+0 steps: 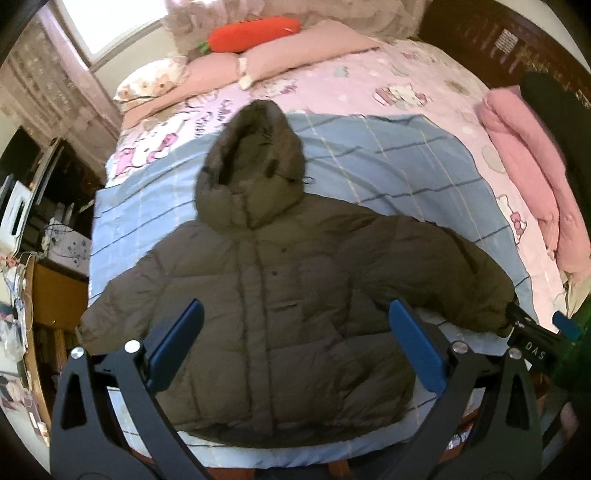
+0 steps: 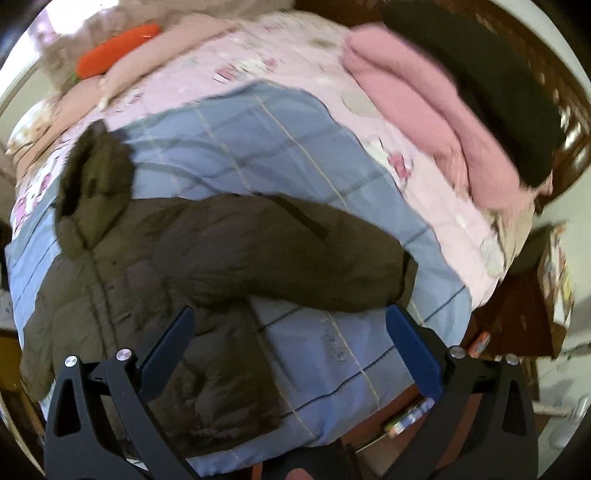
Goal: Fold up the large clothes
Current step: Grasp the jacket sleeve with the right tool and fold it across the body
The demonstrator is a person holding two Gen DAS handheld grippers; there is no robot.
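An olive-brown hooded puffer jacket [image 1: 280, 295] lies flat, front up, on a blue plaid sheet [image 1: 388, 166] over the bed, with its hood [image 1: 255, 162] pointing to the pillows and both sleeves spread out. My left gripper [image 1: 295, 343] hovers open above the jacket's lower front. My right gripper [image 2: 290, 350] is open too, above the jacket's side and the sheet under the sleeve [image 2: 295, 251]. Its right fingertip is close to the sleeve cuff [image 2: 406, 284], and nothing sits between its fingers. In the left wrist view the right gripper [image 1: 535, 332] shows beside that cuff [image 1: 506, 317].
A folded pink blanket [image 2: 424, 110] with a black garment [image 2: 480, 81] on it lies along the bed's right side. An orange carrot plush [image 1: 255, 33] and pink pillows [image 1: 295, 55] lie at the head. A cluttered desk [image 1: 37, 277] stands left, dark wooden furniture [image 2: 524, 310] right.
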